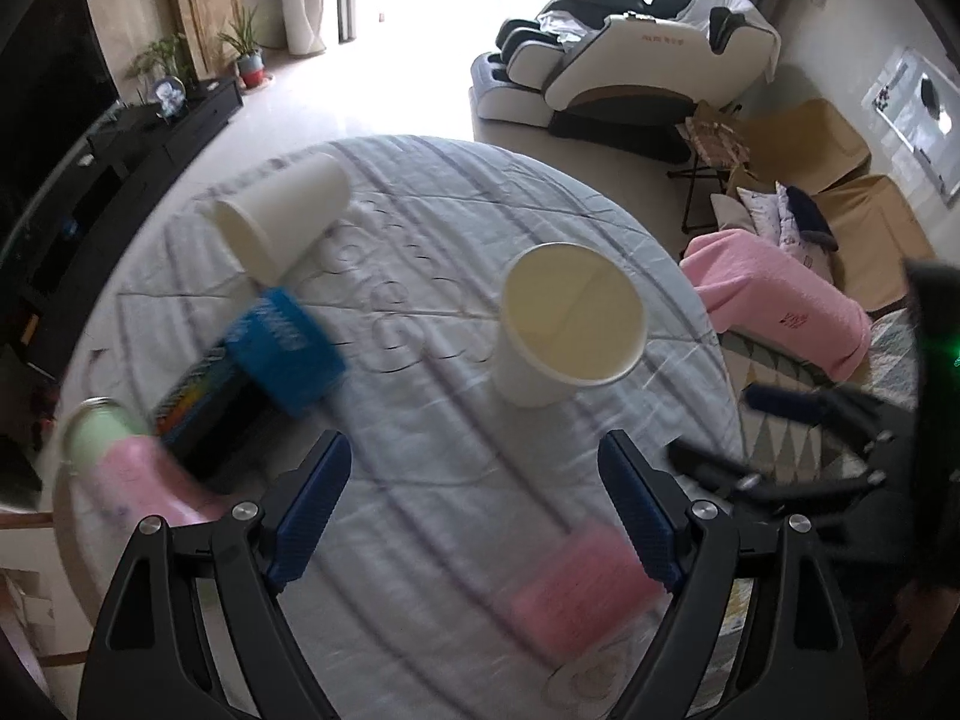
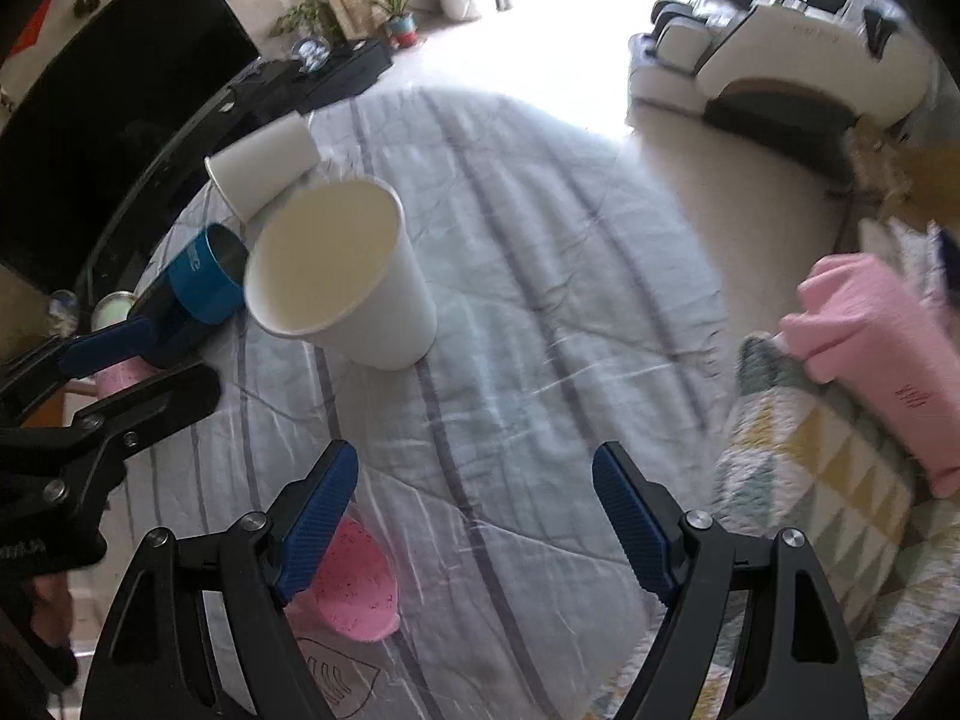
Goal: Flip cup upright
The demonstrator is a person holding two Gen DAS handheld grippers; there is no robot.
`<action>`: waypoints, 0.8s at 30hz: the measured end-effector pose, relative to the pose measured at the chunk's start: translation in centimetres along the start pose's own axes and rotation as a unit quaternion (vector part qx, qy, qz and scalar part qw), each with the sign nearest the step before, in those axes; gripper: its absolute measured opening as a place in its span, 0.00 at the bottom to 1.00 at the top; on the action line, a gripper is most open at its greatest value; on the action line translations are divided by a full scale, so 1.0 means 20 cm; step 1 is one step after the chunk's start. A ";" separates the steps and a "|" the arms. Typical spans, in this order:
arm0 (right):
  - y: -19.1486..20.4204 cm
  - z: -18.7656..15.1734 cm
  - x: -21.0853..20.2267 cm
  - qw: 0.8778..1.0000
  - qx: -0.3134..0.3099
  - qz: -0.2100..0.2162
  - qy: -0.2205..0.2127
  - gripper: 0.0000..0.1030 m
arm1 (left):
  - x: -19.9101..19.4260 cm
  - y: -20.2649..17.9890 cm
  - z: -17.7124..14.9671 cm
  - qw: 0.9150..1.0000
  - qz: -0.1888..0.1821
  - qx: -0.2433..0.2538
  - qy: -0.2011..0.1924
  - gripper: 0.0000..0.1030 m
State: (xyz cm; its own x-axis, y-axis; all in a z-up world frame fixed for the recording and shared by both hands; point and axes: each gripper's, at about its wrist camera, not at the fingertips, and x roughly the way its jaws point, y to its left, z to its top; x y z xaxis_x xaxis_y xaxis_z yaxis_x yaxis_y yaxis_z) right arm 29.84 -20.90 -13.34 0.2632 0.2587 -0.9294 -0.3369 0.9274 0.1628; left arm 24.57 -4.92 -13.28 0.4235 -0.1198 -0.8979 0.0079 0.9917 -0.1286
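Standing upright near the middle of the round desk (image 1: 420, 228), the white paper cup (image 1: 570, 327) has its open mouth turned up and its long axis vertical, with the base flat on the striped grey cloth (image 2: 540, 276). Nothing holds it.

In the left wrist view it stands toward 1 o'clock from the left claw (image 1: 477, 507), whose two blue fingers (image 1: 312, 510) are spread wide with only cloth between them. In the right wrist view the same cup is toward 11 o'clock from the right claw (image 2: 474, 519) — this one is also wide open and carries nothing.

A second white paper cup (image 1: 285, 213) lies on its side at the far left part of the desk, toward 10 o'clock from the upright one. Its long axis is about level with the cloth, and its mouth faces toward the cameras and a little left. It is apart from the upright cup.

Between the lying cup and the near left edge there is a blue cup (image 1: 282, 351), also on its side, on or against a dark box (image 1: 204, 408); I cannot tell which. A pink and green bottle (image 1: 120, 456) is at the left edge, rather blurred. A pink cup (image 2: 354, 582) lies close to the right claw's left finger — whether they touch is not clear. A pink towel (image 1: 780, 306) hangs beyond the right edge of the desk.
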 end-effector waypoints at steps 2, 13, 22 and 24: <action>0.03 0.01 -0.06 1.000 0.004 -0.017 -0.013 0.80 | -0.05 0.03 -0.02 1.000 0.003 0.008 -0.001 0.85; 0.45 -0.15 -0.33 0.989 0.065 -0.102 -0.082 0.83 | -0.46 0.22 -0.20 0.992 -0.012 0.105 -0.066 1.00; 0.84 -0.41 -0.48 0.970 0.175 -0.116 -0.123 0.83 | -0.76 0.48 -0.44 0.983 0.009 0.158 -0.097 1.00; 0.91 -0.45 -0.51 0.967 0.186 -0.120 -0.127 0.83 | -0.82 0.53 -0.47 0.983 0.004 0.155 -0.100 1.00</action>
State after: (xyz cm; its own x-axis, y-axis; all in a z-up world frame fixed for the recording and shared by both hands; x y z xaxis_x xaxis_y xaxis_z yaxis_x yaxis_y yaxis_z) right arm 12.89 -9.19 -3.89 0.5230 0.0388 -0.8514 0.0968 0.9898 0.1045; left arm 9.24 7.04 -3.87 0.5940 -0.1309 -0.7937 0.2657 0.9632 0.0400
